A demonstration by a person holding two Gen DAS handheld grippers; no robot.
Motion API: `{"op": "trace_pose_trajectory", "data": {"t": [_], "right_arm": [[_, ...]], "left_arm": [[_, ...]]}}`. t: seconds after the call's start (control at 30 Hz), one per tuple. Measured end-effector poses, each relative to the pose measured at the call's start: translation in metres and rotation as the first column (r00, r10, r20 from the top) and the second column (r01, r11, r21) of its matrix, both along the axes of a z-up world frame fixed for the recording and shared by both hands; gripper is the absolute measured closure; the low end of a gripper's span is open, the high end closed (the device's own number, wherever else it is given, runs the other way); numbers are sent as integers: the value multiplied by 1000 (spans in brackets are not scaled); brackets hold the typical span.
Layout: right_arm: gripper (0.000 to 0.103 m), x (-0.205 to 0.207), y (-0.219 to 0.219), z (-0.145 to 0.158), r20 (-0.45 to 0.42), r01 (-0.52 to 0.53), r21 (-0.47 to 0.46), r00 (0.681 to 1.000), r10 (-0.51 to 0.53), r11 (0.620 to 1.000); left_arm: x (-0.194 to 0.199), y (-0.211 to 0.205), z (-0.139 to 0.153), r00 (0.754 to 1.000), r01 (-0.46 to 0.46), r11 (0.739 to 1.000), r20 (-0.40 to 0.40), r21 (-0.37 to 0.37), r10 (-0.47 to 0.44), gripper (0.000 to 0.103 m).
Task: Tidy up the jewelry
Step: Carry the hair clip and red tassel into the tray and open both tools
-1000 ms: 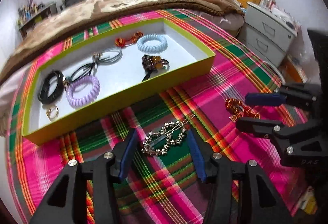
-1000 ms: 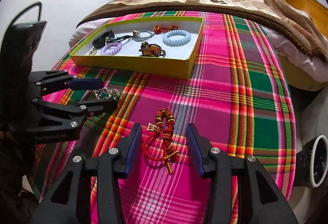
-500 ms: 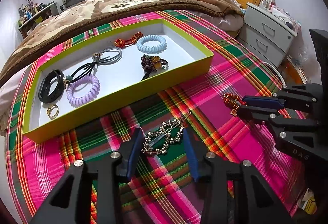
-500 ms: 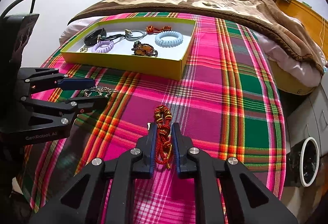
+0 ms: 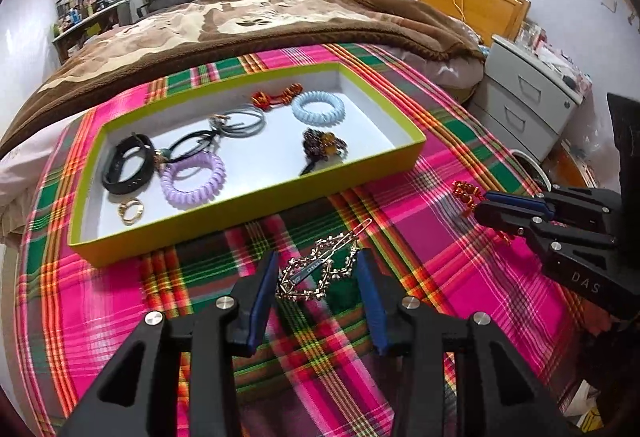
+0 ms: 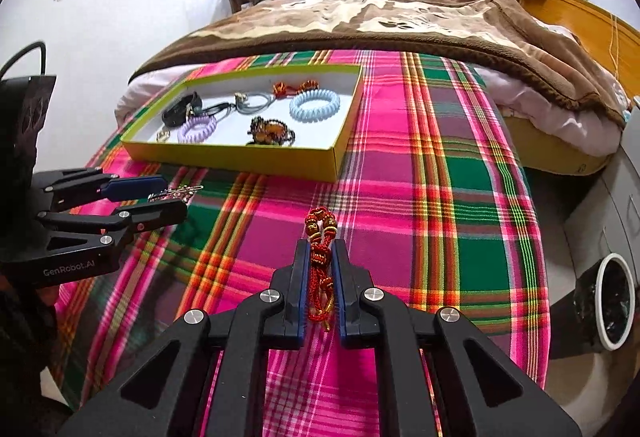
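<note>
A yellow-green tray (image 5: pixel 248 203) (image 6: pixel 240 156) on the plaid cloth holds several hair ties, bracelets and a ring. A silver hair clip (image 5: pixel 320 269) lies on the cloth between the blue pads of my left gripper (image 5: pixel 318 257), which is open around it and not pinching it. It also shows in the right wrist view (image 6: pixel 174 192) beside the left gripper (image 6: pixel 168 193). My right gripper (image 6: pixel 320 245) is shut on a red beaded cord bracelet (image 6: pixel 320 253), lifted off the cloth. The bracelet (image 5: pixel 466 193) sticks out of the right gripper (image 5: pixel 480 201) in the left wrist view.
The plaid cloth (image 6: pixel 420 197) covers the foot of a bed with a brown blanket (image 5: pixel 240 21) behind the tray. A grey drawer unit (image 5: pixel 528 105) and a white bin (image 6: pixel 612 301) stand to the right of the bed.
My right gripper closed on the red bracelet and lifted it. My left gripper narrowed around the hair clip and rose slightly.
</note>
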State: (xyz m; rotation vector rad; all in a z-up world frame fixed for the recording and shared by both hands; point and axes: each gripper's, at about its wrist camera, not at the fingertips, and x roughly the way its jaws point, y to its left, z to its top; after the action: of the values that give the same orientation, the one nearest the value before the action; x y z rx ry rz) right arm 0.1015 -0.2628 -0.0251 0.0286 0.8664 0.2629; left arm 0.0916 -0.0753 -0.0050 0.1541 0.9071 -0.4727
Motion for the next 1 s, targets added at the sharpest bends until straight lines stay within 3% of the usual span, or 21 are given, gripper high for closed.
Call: {"op": "trace_pose_trajectory", "data": {"t": [0.53,1.0], "right_arm": [[92,35,11,37,83,-3,32,997,1,999],[92,90,25,30,37,-4,26,999,3,1000]], "left_arm": [[27,23,35,995,-57,998,75,-31,59,61],[69,22,27,995,-81,995,50,-49,84,61]]}}
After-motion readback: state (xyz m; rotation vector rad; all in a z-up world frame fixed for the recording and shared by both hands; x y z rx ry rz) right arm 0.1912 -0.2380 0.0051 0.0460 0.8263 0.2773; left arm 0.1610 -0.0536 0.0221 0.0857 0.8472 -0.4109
